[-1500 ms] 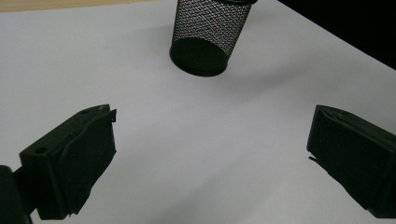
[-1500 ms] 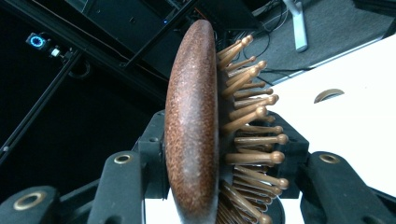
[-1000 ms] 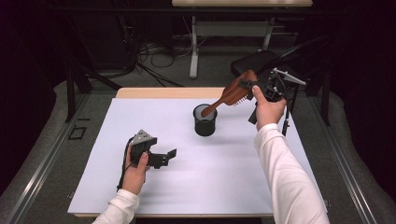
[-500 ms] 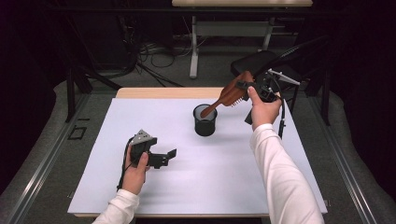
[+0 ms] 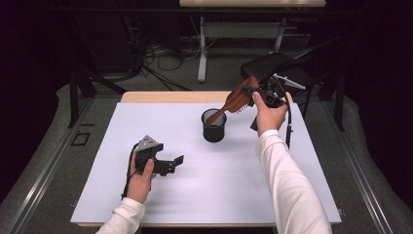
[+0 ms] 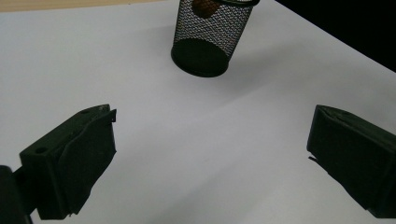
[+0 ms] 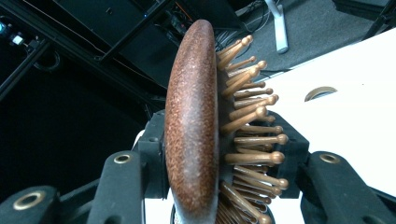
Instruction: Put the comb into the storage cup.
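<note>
With the right gripper (image 5: 254,95) clamped on the wooden hairbrush (image 5: 237,101) head and its handle tip inside the mesh cup (image 5: 214,126), any sideways pull could topple the cup while the left gripper (image 5: 171,163) waits, fingers apart, over the worktop (image 5: 97,146).

Reddish-brown speckled wooden hairbrush (image 7: 191,126) with lighter tan round-tipped pins. Black wire-mesh cup (image 6: 208,35) with solid black base. Pale lavender-white table sheet (image 5: 146,122) over a light wood edge. White sleeves. 2 black grippers: left gripper (image 5: 171,165), right gripper (image 5: 253,92).
</note>
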### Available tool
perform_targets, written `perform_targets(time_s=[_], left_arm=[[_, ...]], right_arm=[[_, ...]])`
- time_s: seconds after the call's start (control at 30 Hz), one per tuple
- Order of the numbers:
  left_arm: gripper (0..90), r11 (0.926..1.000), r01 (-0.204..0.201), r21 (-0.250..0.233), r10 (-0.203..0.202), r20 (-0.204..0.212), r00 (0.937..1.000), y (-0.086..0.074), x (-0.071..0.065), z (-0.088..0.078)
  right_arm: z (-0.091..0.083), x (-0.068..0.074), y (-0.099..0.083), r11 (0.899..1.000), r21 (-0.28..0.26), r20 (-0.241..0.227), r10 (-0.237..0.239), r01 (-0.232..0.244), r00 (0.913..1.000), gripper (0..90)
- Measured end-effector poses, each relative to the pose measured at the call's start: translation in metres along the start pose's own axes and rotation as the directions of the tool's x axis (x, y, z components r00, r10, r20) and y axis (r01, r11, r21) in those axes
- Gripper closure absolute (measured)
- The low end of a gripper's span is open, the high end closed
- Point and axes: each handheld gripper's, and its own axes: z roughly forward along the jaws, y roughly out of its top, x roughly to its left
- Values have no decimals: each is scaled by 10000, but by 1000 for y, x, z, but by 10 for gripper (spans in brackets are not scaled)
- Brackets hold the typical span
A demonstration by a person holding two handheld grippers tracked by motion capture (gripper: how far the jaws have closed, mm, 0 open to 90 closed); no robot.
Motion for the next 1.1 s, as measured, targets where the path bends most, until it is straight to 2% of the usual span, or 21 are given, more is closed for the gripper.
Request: perform_targets(time_s=[1.1], left_arm=[[11, 9999, 34, 107, -33, -16, 10000, -1, 0, 0]], right_arm=[[20, -8, -17, 9990, 445, 367, -55, 39, 9993, 496]])
